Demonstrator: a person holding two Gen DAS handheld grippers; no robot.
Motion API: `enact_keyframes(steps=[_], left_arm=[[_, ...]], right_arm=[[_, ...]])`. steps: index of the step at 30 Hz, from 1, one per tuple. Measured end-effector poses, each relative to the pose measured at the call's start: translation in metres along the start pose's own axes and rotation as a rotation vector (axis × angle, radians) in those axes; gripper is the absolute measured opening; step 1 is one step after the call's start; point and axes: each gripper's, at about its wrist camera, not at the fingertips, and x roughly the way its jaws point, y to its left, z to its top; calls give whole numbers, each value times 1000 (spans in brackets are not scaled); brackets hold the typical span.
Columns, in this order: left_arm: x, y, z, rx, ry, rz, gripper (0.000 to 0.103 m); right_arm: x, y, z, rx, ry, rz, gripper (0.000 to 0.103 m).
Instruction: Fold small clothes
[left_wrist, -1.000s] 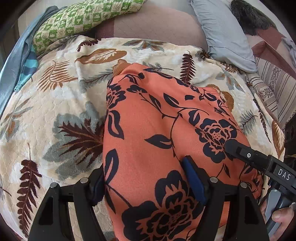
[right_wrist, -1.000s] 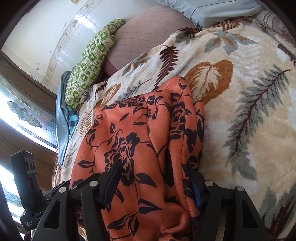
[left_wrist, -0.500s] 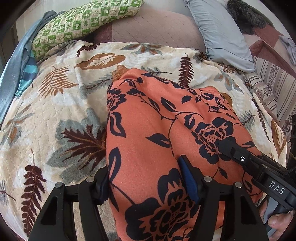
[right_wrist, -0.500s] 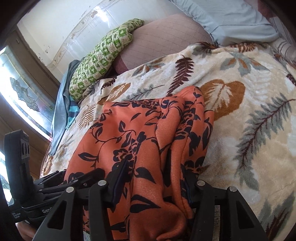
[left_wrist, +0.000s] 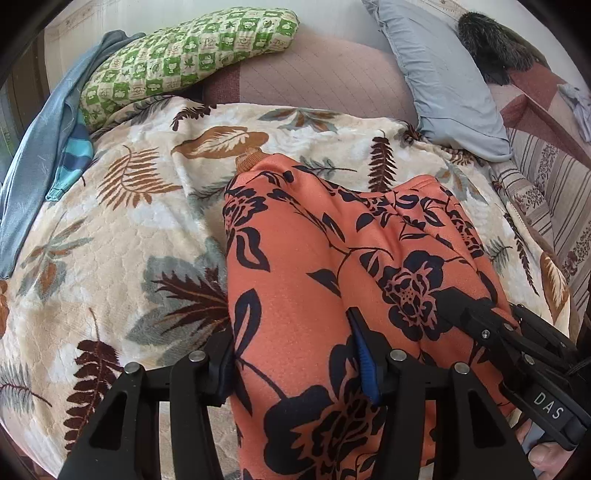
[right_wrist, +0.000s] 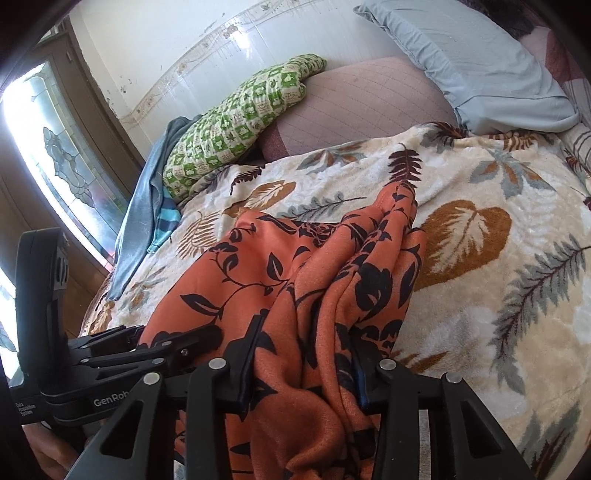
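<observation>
An orange garment with dark blue flowers (left_wrist: 314, 240) (right_wrist: 295, 266) lies on a cream leaf-print blanket (left_wrist: 129, 229) (right_wrist: 498, 295), its near end raised. My left gripper (left_wrist: 291, 354) is closing on the garment's near left part, and cloth fills the gap between its fingers. My right gripper (right_wrist: 306, 343) is closing on a bunched fold of the near right part, which is squeezed between its pads. Each gripper also shows in the other's view: the right gripper (left_wrist: 498, 332) at the lower right, the left gripper (right_wrist: 147, 347) at the lower left.
A green patterned pillow (left_wrist: 184, 55), a mauve cushion (left_wrist: 314, 85) and a grey-blue pillow (left_wrist: 443, 81) line the far side. Blue clothes (left_wrist: 44, 147) hang at the blanket's left edge. A glazed wooden door (right_wrist: 55, 147) stands to the left.
Both grippers' fingers have drawn closer together around the garment. The cloth has bunched between them and its far edge has pulled nearer. The right view has rolled and lifted.
</observation>
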Motion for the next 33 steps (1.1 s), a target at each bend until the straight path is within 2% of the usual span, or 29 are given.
enact_keyframes(steps=[3, 6, 7, 8, 9, 10, 12, 14, 16, 18, 23, 26, 33], left_arm=[[-7, 10, 4, -3, -26, 31, 54], [-3, 23, 11, 6, -54, 105, 55], [4, 28, 13, 13, -58, 136, 59], [15, 34, 12, 28, -41, 161, 67], [27, 39, 10, 49, 5, 190, 70], [30, 44, 7, 56, 28, 202, 75], [13, 50, 2, 59, -34, 196, 77], [-6, 48, 1, 99, -81, 278, 82], [-28, 44, 3, 125, -132, 352, 82], [-54, 40, 5, 136, -193, 364, 83], [-118, 26, 5, 149, -309, 364, 88], [-149, 19, 2, 146, -350, 346, 88], [-206, 8, -9, 133, -433, 345, 88]], right_arm=[[3, 12, 2, -7, -20, 24, 43], [23, 20, 5, 27, -31, 21, 43], [39, 18, 5, 52, 7, 11, 45], [60, 14, 3, 82, 73, -22, 55], [78, 8, 0, 115, 138, -66, 62], [85, 3, -3, 147, 142, -59, 68], [79, 8, 0, 146, 134, -64, 70], [64, 17, 3, 114, 150, -64, 70], [38, 24, 1, 67, 81, -98, 70], [9, 32, -1, 8, -6, -153, 70], [-62, 55, -4, -88, -223, -163, 71], [-92, 72, -17, -116, -271, -152, 71], [-139, 114, -32, -202, -306, -145, 71]])
